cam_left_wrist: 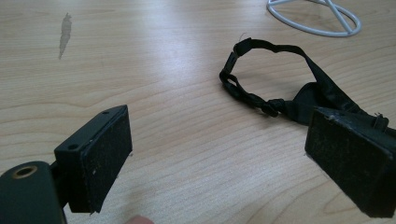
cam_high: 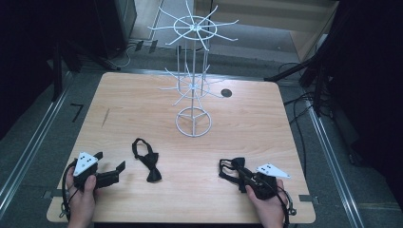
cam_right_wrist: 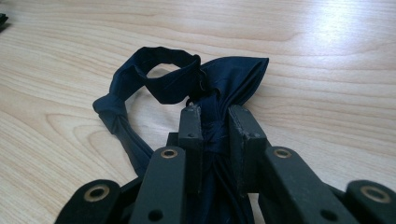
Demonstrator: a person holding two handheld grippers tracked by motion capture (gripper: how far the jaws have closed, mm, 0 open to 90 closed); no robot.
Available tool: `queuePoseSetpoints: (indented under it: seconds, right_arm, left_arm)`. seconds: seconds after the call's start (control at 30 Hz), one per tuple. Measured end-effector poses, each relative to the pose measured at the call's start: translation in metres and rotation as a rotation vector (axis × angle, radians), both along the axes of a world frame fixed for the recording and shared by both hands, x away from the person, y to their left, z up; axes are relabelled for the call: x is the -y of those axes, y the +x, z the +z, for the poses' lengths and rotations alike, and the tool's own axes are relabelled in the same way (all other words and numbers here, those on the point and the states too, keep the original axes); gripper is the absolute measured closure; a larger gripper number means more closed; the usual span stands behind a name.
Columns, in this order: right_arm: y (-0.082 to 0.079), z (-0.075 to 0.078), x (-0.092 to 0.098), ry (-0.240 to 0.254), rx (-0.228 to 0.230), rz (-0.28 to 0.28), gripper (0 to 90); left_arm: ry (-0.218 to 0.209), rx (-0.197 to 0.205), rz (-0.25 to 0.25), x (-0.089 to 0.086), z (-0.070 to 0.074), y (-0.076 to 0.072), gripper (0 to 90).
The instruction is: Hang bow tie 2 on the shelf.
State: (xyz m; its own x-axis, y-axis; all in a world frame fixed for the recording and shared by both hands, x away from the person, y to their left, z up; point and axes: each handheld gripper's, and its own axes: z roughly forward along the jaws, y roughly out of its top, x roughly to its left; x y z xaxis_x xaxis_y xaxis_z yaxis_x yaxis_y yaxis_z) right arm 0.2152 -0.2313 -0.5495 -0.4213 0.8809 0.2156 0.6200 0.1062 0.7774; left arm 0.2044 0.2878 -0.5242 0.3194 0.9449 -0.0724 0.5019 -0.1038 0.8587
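A pale wooden table (cam_high: 142, 95) is set in a dark room, and 1 white wire rack (cam_high: 193, 85) with radiating hooks stands at its far middle, apparently for hanging ties. 2 bow ties are counted. 1 dark bow tie (cam_right_wrist: 219, 84) is pinched at its middle by the narrowed right gripper (cam_right_wrist: 215, 126), lying on the wood near the right front edge, probably for lifting. The other bow tie (cam_high: 146, 160) lies free beside the left gripper (cam_high: 111, 166), whose jaws are held wide, nothing between them.
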Motion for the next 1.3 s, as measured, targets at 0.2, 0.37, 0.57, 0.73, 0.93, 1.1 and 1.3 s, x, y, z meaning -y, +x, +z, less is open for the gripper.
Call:
queuePoseSetpoints:
  seconds: [0.2, 0.37, 0.57, 0.73, 0.93, 1.1, 1.3]
  right_arm:
    - [-0.003, 0.005, 0.002, 0.004, 0.043, -0.013, 77.7]
    - [-0.006, 0.011, 0.003, 0.019, 0.090, -0.021, 77.6]
    - [-0.009, 0.015, 0.003, 0.025, 0.140, -0.029, 77.6]
    - [-0.012, 0.020, 0.004, 0.039, 0.174, -0.040, 77.6]
    - [-0.014, 0.024, 0.003, 0.030, 0.203, -0.045, 77.6]
    - [-0.013, 0.031, -0.001, 0.030, 0.232, -0.039, 77.5]
    - [-0.012, 0.038, -0.006, 0.030, 0.244, -0.032, 77.5]
  left_arm:
    - [0.003, 0.000, -0.002, 0.000, 0.000, 0.000, 8.1]
    - [0.002, 0.000, -0.001, 0.000, 0.000, 0.000, 8.1]
    - [0.001, 0.002, 0.002, 0.000, 0.000, 0.000, 8.2]
    - [-0.003, 0.002, -0.001, 0.000, 0.000, 0.000, 8.1]
    - [0.001, 0.004, 0.002, 0.000, 0.000, -0.001, 8.1]
    - [0.000, 0.030, 0.015, 0.000, 0.000, -0.003, 8.1]
    - [0.011, 0.047, 0.034, 0.000, 0.000, -0.004, 8.1]
